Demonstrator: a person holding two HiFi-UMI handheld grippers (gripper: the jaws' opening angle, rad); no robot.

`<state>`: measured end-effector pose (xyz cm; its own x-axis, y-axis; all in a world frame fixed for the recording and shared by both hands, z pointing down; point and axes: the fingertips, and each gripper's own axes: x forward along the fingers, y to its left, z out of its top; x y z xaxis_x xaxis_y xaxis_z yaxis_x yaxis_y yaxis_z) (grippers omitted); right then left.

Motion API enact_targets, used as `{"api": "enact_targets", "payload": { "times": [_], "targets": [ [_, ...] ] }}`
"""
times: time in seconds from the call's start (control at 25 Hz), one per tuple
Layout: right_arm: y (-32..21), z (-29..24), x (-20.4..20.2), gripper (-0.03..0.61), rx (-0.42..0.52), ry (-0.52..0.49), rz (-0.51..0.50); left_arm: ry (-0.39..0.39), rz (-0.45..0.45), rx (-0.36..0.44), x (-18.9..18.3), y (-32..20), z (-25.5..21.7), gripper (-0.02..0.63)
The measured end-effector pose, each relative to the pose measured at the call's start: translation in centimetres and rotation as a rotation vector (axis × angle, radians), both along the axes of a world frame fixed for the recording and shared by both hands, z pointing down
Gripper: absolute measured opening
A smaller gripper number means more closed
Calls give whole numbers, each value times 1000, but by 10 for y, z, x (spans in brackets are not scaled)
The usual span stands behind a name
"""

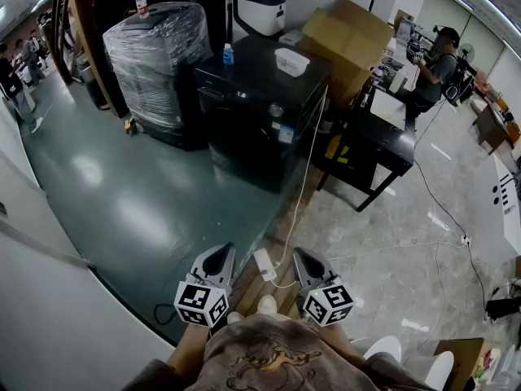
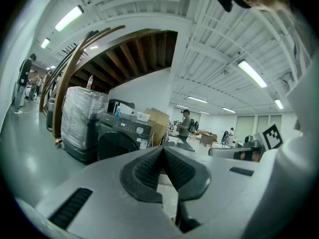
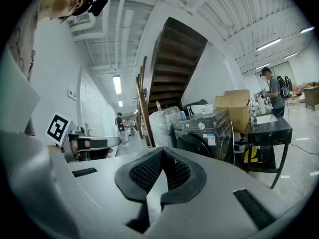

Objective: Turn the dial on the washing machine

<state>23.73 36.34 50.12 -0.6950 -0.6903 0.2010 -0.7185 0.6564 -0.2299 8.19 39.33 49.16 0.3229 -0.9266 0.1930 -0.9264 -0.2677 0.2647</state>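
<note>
Close at our waist, the left gripper (image 1: 223,256) and right gripper (image 1: 300,257) hang empty, jaws pressed together. Well ahead stands the washing machine (image 1: 254,129), its dial (image 1: 277,110) untouched. We judge that everything remains: approach, grip, turn.

Black washing machine (image 1: 252,129), brown box (image 1: 346,43)
</note>
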Motion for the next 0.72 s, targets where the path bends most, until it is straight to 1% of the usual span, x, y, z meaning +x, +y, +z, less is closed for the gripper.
{"api": "enact_targets", "payload": {
  "times": [0.24,0.4,0.56,0.72],
  "targets": [
    [-9,-4,1,0,13,-6,-7,-4,-13,12,1,-8,-5,-3],
    [-16,-10,3,0,22,-41,-25,-8,-24,14,3,-15,-7,-2],
    [-23,-8,14,0,16,-29,-36,-8,-41,19,9,-22,-9,-2],
    [-32,3,31,0,16,-24,-38,1,-80,32,17,-31,-4,-3]
  ]
}}
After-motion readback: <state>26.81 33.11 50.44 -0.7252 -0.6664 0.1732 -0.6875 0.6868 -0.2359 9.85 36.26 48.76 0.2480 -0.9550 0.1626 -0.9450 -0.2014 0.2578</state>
